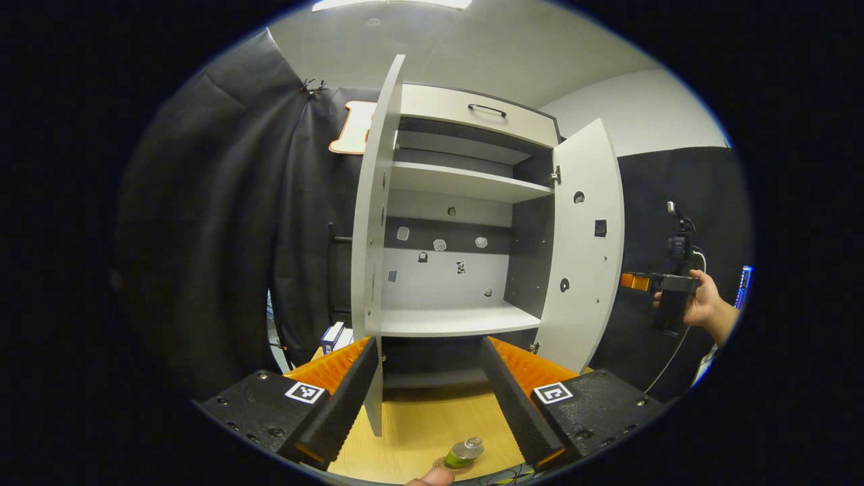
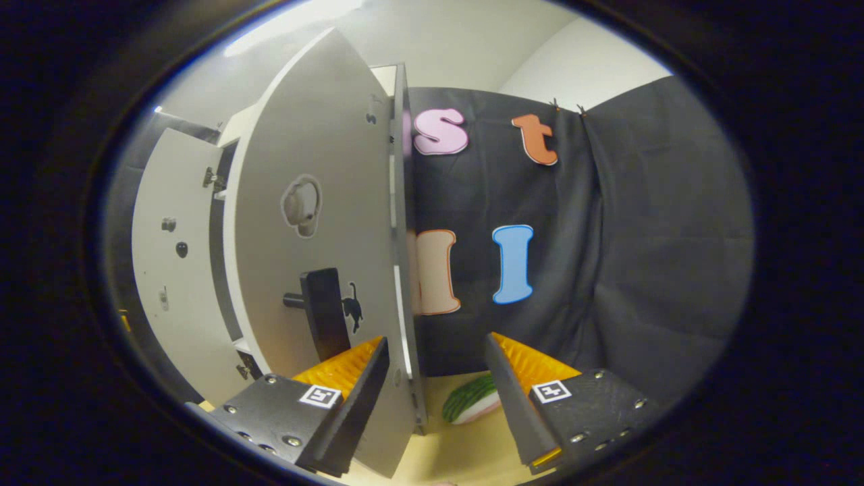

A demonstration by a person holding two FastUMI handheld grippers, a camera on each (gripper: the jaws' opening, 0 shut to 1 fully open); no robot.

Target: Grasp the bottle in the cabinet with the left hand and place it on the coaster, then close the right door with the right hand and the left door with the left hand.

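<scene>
— Where the left gripper (image 1: 432, 398) looks forward, what sits closest?

— Its two orange-and-black fingers (image 1: 337, 395), spread wide with nothing between them. Just below the gap, at the bottom edge of the left gripper view, stands the bottle (image 1: 466, 451): small, green-bodied with a silvery cap, seen from above. It rests on a round coaster (image 1: 442, 464) on the light wooden tabletop (image 1: 418, 422), with a fingertip (image 1: 432, 478) just beside it.

— And farther in?

— One cabinet (image 1: 459, 223), grey-white with dark inner walls. Both doors stand open: the left door (image 1: 372, 229) edge-on to the camera, the right door (image 1: 584, 250) swung out. I count two pale shelves, with a drawer and its black handle (image 1: 487, 109) above. Small stickers dot the back panel. A blue-and-white box (image 1: 333, 336) sits by the cabinet's left side.

— The other hand?

— Far right, a hand (image 1: 705, 304) holds the right gripper (image 1: 644, 282) near that right door, apart from it. In its own view the right gripper's (image 2: 435, 391) jaws are parted too, straddling the door's edge (image 2: 403, 270) without pressing on it. A black handle (image 2: 320, 310) juts from the door's face, and a green-striped object (image 2: 472, 398) lies on the table beyond. Black cloth walls the booth; the ceiling is white.
</scene>
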